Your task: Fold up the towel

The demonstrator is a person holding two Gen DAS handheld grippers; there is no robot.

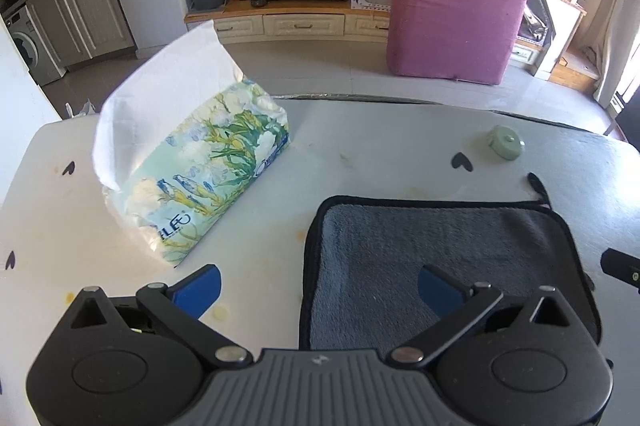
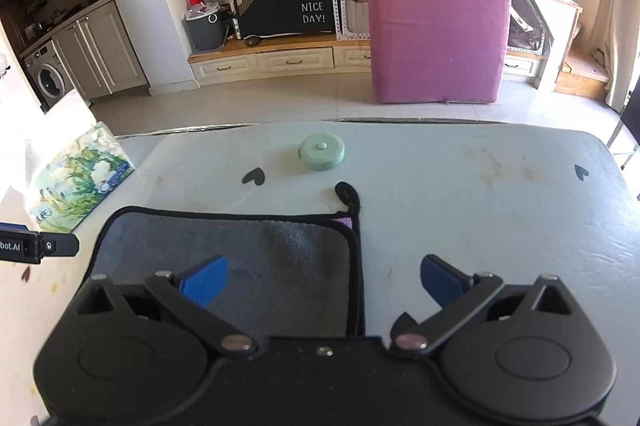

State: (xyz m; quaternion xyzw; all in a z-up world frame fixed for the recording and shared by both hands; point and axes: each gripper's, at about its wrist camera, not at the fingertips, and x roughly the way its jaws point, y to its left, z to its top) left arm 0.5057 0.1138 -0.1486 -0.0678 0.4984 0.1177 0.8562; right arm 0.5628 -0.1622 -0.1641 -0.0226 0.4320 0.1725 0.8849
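Observation:
A grey towel (image 1: 432, 246) with black trim lies folded flat on the white table (image 1: 360, 146); a black hanging loop sticks out at its far right corner. It also shows in the right wrist view (image 2: 240, 250), with a purple underside peeking at that corner. My left gripper (image 1: 320, 286) is open and empty above the towel's left edge. My right gripper (image 2: 324, 280) is open and empty above the towel's right edge. A part of the right gripper shows at the left view's right edge (image 1: 620, 266).
A floral tissue pack (image 1: 208, 178) with a tissue sticking up lies left of the towel. A pale green round tape measure (image 2: 322, 155) sits beyond the towel. Small black heart marks dot the table. A pink cushion (image 2: 438, 34) stands on the floor behind.

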